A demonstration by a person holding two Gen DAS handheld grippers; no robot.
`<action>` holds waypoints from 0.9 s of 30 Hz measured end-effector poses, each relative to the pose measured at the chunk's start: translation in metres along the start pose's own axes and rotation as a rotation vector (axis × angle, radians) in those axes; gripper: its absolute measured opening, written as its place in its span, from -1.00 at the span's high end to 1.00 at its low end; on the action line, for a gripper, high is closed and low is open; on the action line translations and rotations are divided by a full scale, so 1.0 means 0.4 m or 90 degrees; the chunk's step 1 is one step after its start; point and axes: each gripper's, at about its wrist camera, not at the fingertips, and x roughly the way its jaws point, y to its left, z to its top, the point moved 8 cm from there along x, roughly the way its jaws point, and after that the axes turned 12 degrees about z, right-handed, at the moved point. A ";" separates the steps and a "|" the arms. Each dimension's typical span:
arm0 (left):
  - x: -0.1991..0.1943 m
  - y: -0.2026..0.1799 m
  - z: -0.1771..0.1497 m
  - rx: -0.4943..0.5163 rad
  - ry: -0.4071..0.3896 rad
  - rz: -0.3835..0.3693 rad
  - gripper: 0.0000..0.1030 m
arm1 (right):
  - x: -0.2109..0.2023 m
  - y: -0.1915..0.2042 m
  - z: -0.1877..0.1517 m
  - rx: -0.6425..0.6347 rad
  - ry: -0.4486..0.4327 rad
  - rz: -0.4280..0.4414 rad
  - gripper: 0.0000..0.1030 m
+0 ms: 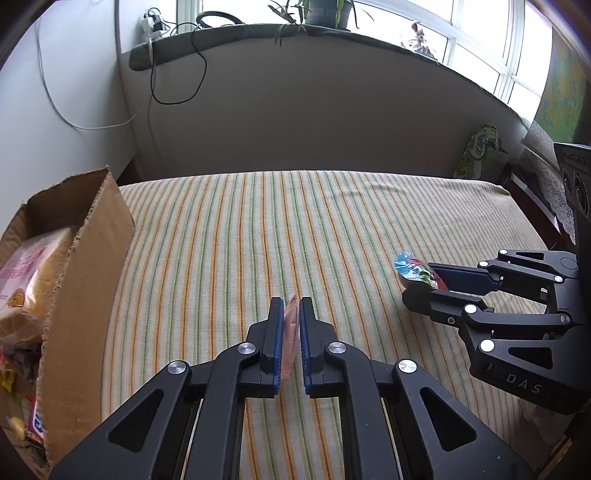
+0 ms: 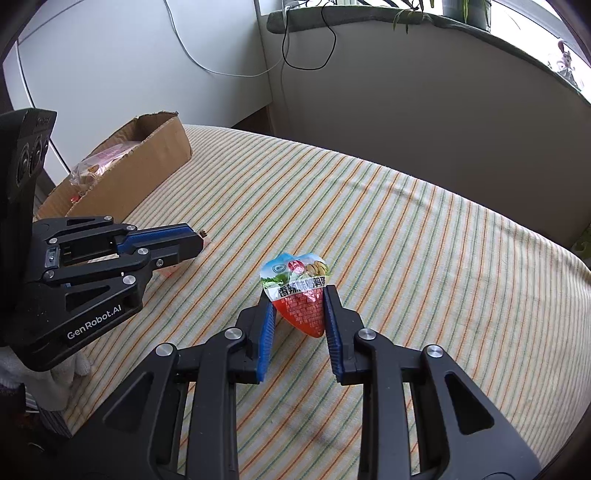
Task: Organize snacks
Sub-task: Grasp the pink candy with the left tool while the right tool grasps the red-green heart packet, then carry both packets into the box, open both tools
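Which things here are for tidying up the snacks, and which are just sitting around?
For the job:
- left gripper, shut on a thin pink packet
- right gripper, shut on a heart-shaped snack pack
- cardboard box with snacks already inside

Just lying about:
- striped bedcover
- potted plants on the windowsill
- cables on the wall

A striped cloth (image 1: pixel 295 229) in orange, green and cream covers the bed across the middle of both frames. Behind it stands a curved grey wall (image 1: pixel 314 110), topped by a dark windowsill (image 1: pixel 221 33) with potted plants (image 1: pixel 325 13). A black cable (image 1: pixel 192 74) and a white cable (image 1: pixel 66 118) hang at upper left. A green printed cushion (image 1: pixel 480 151) lies at right.
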 end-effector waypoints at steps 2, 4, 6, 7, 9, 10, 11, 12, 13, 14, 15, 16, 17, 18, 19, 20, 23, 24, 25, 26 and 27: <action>0.001 0.001 -0.008 0.006 0.006 -0.007 0.86 | -0.003 0.003 -0.003 -0.003 0.000 -0.001 0.49; 0.007 0.002 -0.019 0.007 0.012 -0.004 0.82 | -0.003 0.003 -0.005 -0.005 0.002 -0.003 0.49; 0.013 0.005 -0.028 0.010 0.016 0.007 0.65 | -0.002 0.003 -0.007 -0.005 0.003 -0.001 0.49; 0.013 0.008 -0.032 0.009 0.015 0.011 0.62 | -0.001 0.003 -0.009 -0.006 0.004 -0.001 0.49; 0.012 0.011 -0.033 0.004 0.014 0.012 0.54 | 0.001 0.000 -0.010 -0.005 0.006 -0.001 0.49; 0.013 0.010 -0.033 0.006 0.015 0.009 0.54 | 0.003 -0.001 -0.009 -0.004 0.006 -0.002 0.49; 0.015 0.008 -0.032 0.008 0.016 0.007 0.54 | 0.002 -0.003 -0.009 -0.002 0.005 -0.002 0.49; 0.016 0.006 -0.031 0.011 0.015 0.005 0.55 | 0.001 -0.004 -0.009 0.000 0.003 -0.002 0.49; 0.016 0.006 -0.030 0.012 0.014 0.005 0.58 | 0.000 -0.005 -0.008 0.001 0.003 -0.002 0.49; 0.016 0.007 -0.030 0.009 0.014 0.004 0.76 | 0.000 -0.005 -0.008 0.001 0.002 -0.002 0.49; 0.017 0.009 -0.030 0.007 0.015 0.005 0.89 | -0.002 -0.005 -0.008 0.001 0.002 -0.002 0.49; 0.017 0.011 -0.031 0.003 0.016 0.004 0.90 | -0.003 -0.004 -0.009 0.001 0.001 -0.003 0.49; 0.016 0.015 -0.031 -0.001 0.016 0.001 0.91 | -0.004 -0.004 -0.009 0.000 0.001 -0.005 0.49; 0.015 0.018 -0.032 -0.001 0.016 0.001 0.92 | -0.006 -0.004 -0.009 -0.001 0.000 -0.006 0.49; 0.012 0.020 -0.032 -0.003 0.014 0.003 0.92 | -0.008 -0.004 -0.009 -0.001 -0.001 -0.007 0.49; 0.007 0.020 -0.031 -0.006 0.010 0.004 0.92 | -0.009 -0.002 -0.009 -0.001 -0.001 -0.008 0.49; -0.012 0.022 -0.027 -0.011 0.001 0.001 0.92 | -0.015 0.005 -0.006 -0.003 -0.003 -0.011 0.49; -0.015 0.023 -0.025 -0.012 0.000 -0.003 0.92 | -0.019 0.009 -0.004 -0.003 -0.004 -0.012 0.50; -0.022 0.025 -0.023 -0.015 -0.003 -0.005 0.92 | -0.023 0.014 -0.002 -0.003 -0.006 -0.013 0.50; -0.031 0.028 -0.022 -0.019 -0.007 -0.008 0.92 | -0.027 0.020 0.000 -0.004 -0.008 -0.013 0.49; -0.040 0.031 -0.020 -0.021 -0.010 -0.011 0.92 | -0.031 0.027 0.003 -0.006 -0.009 -0.014 0.50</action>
